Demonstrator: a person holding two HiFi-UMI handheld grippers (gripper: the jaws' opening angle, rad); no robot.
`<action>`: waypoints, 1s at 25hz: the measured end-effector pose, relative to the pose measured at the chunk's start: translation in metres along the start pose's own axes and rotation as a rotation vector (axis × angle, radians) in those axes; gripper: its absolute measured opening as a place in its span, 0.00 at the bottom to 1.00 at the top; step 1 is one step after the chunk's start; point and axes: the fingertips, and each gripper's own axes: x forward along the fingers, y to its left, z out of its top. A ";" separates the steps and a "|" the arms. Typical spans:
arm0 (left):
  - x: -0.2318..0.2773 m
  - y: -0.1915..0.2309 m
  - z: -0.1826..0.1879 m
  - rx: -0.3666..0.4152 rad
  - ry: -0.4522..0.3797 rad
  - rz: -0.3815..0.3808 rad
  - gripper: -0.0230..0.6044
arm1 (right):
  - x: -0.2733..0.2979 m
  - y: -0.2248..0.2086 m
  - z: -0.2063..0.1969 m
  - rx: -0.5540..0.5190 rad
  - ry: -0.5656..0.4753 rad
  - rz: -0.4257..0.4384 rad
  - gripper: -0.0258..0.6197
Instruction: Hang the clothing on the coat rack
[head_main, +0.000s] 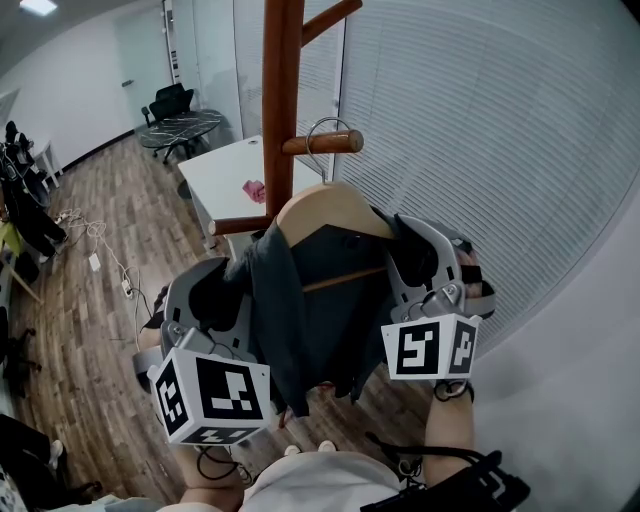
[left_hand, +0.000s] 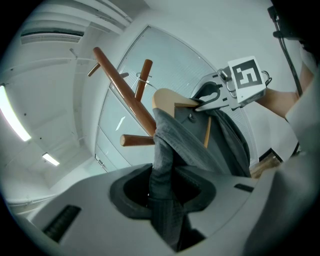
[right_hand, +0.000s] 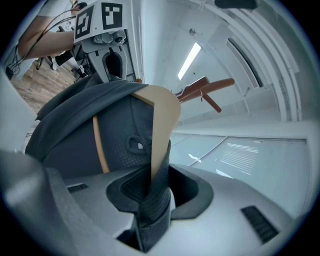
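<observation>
We hold the clothing (head_main: 310, 320), a dark grey garment draped over a pale wooden hanger (head_main: 335, 205), right in front of the coat rack (head_main: 283, 90) and just below its short side peg (head_main: 322, 144). The hanger's wire hook (head_main: 325, 130) arches over that peg. We cannot tell whether it rests on the peg.

Our left gripper (left_hand: 162, 187) is clenched on a bunched fold of the grey cloth, on the side of the hanger nearer the coat rack's post. Our right gripper (right_hand: 152, 192) is clamped on the other end of the hanger, farther from the post. There the pale wood runs down between the jaws with a wrap of dark cloth around it. The garment hangs slack between the two grippers, below the peg.

Beyond the coat rack stands a white surface (head_main: 225, 170) with a small pink object (head_main: 254, 189) on it. A wood floor (head_main: 100, 300) spreads around the rack's far side.
</observation>
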 end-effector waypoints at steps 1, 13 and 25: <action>0.000 -0.001 -0.001 0.000 0.002 -0.002 0.23 | 0.000 0.001 0.000 0.000 0.001 0.001 0.22; 0.001 -0.003 -0.005 -0.005 0.016 -0.008 0.23 | 0.002 0.005 -0.001 -0.002 0.006 0.017 0.22; 0.003 -0.003 -0.009 -0.012 0.020 -0.014 0.23 | 0.005 0.007 0.000 -0.005 0.011 0.026 0.22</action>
